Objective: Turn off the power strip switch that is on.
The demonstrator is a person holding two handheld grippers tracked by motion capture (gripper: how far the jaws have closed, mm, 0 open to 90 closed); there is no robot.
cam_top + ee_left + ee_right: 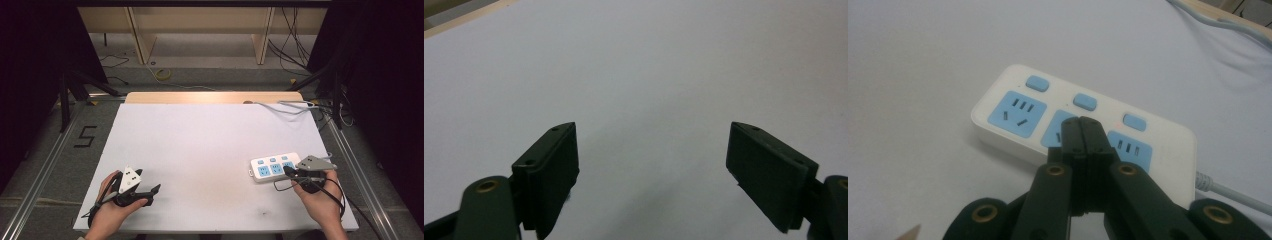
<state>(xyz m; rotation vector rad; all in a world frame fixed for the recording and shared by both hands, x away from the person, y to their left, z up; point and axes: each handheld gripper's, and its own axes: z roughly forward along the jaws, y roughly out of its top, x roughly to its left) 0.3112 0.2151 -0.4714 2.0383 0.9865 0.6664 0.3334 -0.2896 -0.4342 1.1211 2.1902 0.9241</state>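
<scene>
White power strip (1083,120) under closed right gripper (1082,122); grey cable (1233,192) beside.

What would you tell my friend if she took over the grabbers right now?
Left gripper: jaws wide open, nothing between them, held low over the white table near its front left corner.
Right gripper: jaws shut together, nothing between them, tips over the middle socket of the power strip.
Power strip: lies flat at the front right of the table, its grey cord trailing off.
Done: right gripper brought to the strip.
Left: probably pressing one of the strip's blue buttons; none looks pressed yet.
</scene>
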